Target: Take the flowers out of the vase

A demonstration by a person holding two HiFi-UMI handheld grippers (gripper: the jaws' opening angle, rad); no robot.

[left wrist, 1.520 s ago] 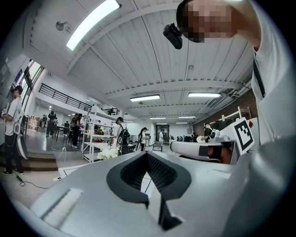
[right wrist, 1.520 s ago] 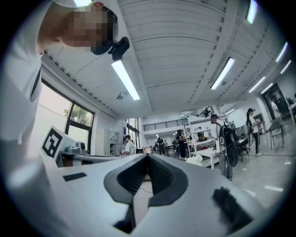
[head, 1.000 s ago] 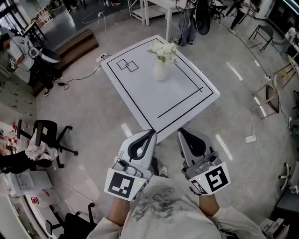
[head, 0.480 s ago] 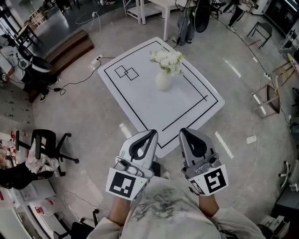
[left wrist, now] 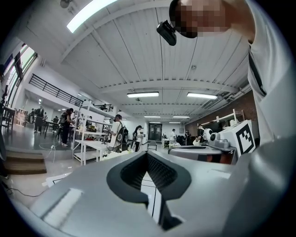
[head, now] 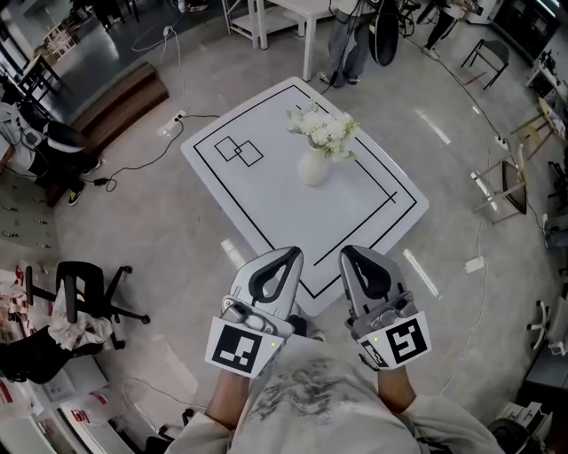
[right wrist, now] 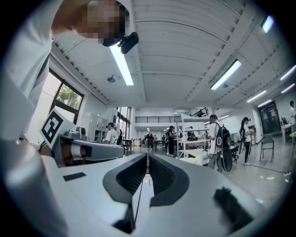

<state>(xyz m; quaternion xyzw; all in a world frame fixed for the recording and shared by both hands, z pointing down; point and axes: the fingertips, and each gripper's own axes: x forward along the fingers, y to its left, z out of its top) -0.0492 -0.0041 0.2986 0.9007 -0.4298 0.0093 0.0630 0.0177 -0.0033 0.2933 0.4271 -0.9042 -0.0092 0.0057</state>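
A white vase point(head: 312, 167) with a bunch of white flowers point(head: 325, 129) stands on a low white table point(head: 266, 208) marked with black lines, far ahead in the head view. My left gripper point(head: 291, 254) and right gripper point(head: 349, 252) are held side by side near my chest, over the table's near edge, well short of the vase. Both are shut with nothing between the jaws. In the left gripper view point(left wrist: 147, 154) and the right gripper view point(right wrist: 146, 156) the jaws meet at the tips, and only a strip of table shows past them.
Grey floor surrounds the table. An office chair point(head: 75, 288) stands at the left, a wooden bench point(head: 106, 111) at the upper left, a white shelf table point(head: 284, 13) beyond, a folding chair point(head: 510, 191) at the right. People stand at the far side. Cables lie on the floor.
The table and vase have drawn nearer and shifted slightly right in the head view as I move forward. Both grippers stay shut and side by side.
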